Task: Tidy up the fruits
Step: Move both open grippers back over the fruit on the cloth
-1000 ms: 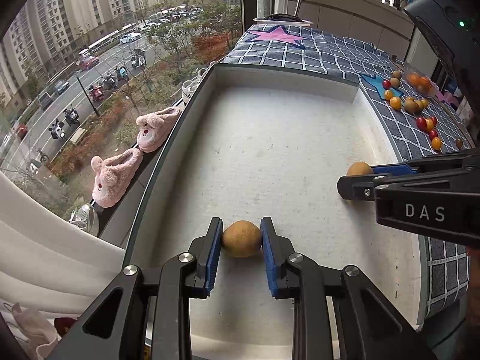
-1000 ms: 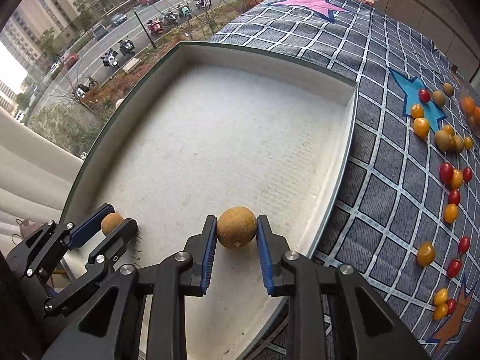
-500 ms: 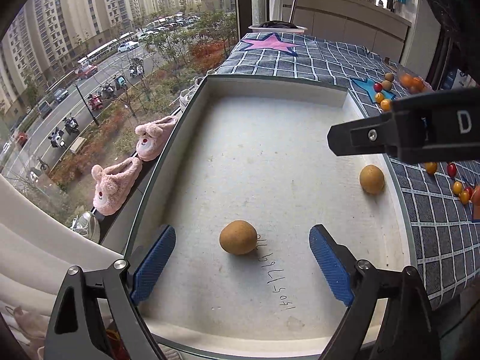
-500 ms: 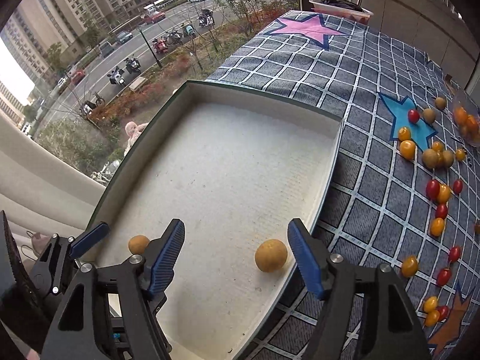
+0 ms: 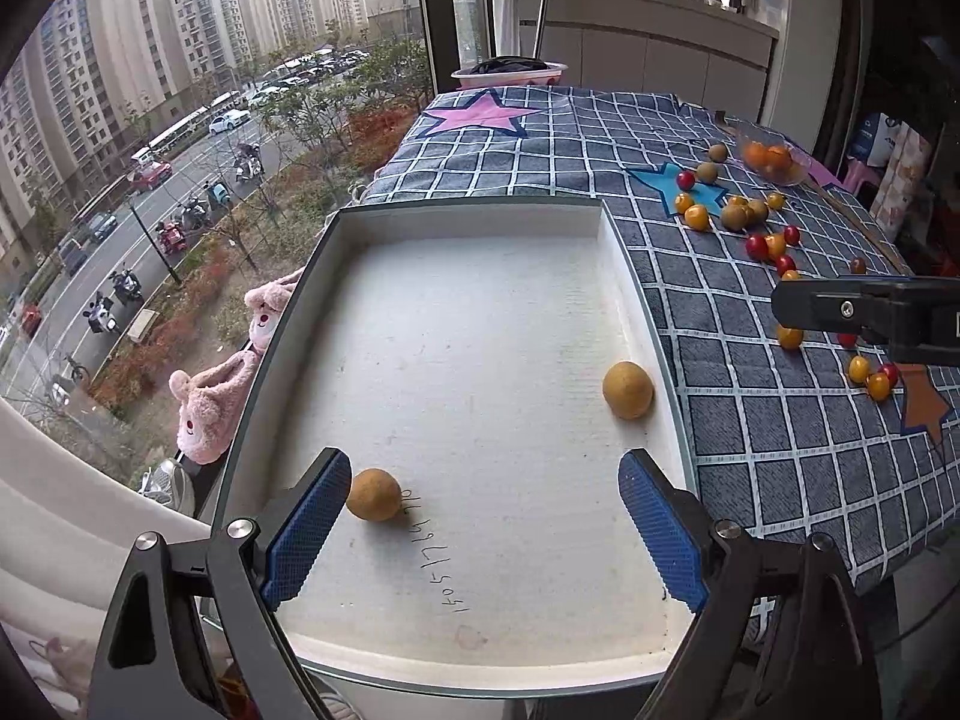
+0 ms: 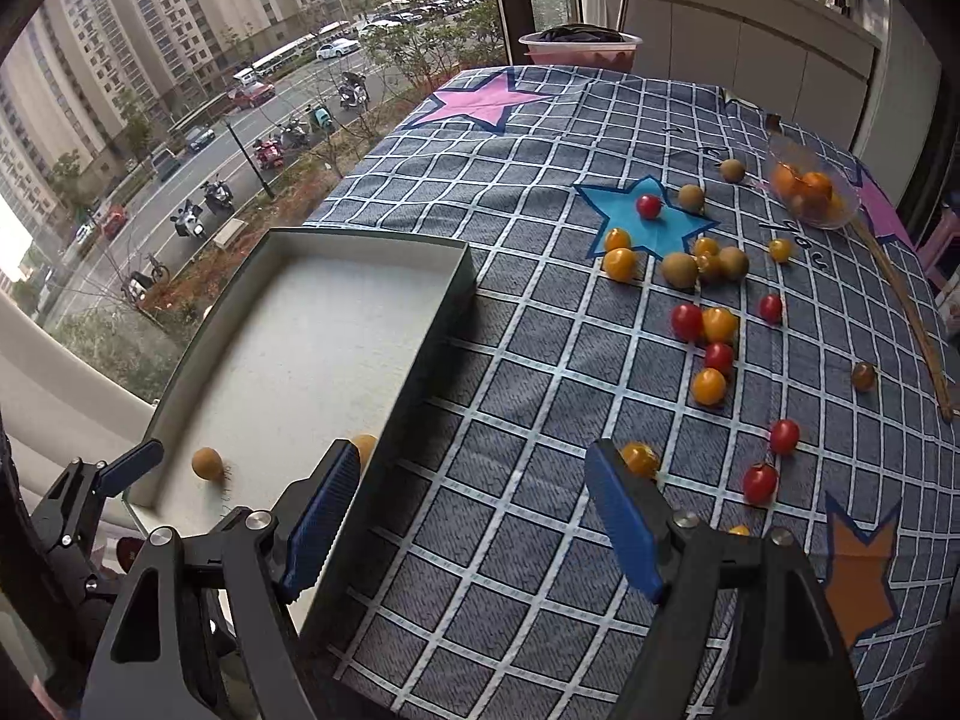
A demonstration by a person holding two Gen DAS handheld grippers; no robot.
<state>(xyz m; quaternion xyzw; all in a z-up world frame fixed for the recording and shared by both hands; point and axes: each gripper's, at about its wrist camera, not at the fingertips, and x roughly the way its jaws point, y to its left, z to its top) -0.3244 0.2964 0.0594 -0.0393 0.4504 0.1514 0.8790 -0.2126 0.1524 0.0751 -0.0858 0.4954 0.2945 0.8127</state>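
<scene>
Two round brown fruits lie loose in the shallow white tray (image 5: 468, 222): one (image 5: 373, 494) close to the left pad of my left gripper (image 5: 485, 525), the other (image 5: 627, 390) by the tray's right wall. The left gripper is open above the tray's near end, nothing between its pads. My right gripper (image 6: 474, 516) is open over the checked cloth just right of the tray (image 6: 420, 324), holding nothing. Part of it (image 5: 864, 312) shows at the right edge of the left wrist view. Several red, yellow and brown small fruits (image 6: 702, 324) lie scattered on the cloth.
A clear bowl of orange fruits (image 6: 810, 192) stands at the far right of the cloth. A pink basin (image 6: 579, 48) sits at the table's far end. A thin stick (image 6: 912, 324) lies along the right side. A window is on the left, with pink slippers (image 5: 210, 396) on its sill.
Both grippers opened and let go of their brown fruits, which now rest in the tray. Both lifted away; the right one swung rightward over the cloth.
</scene>
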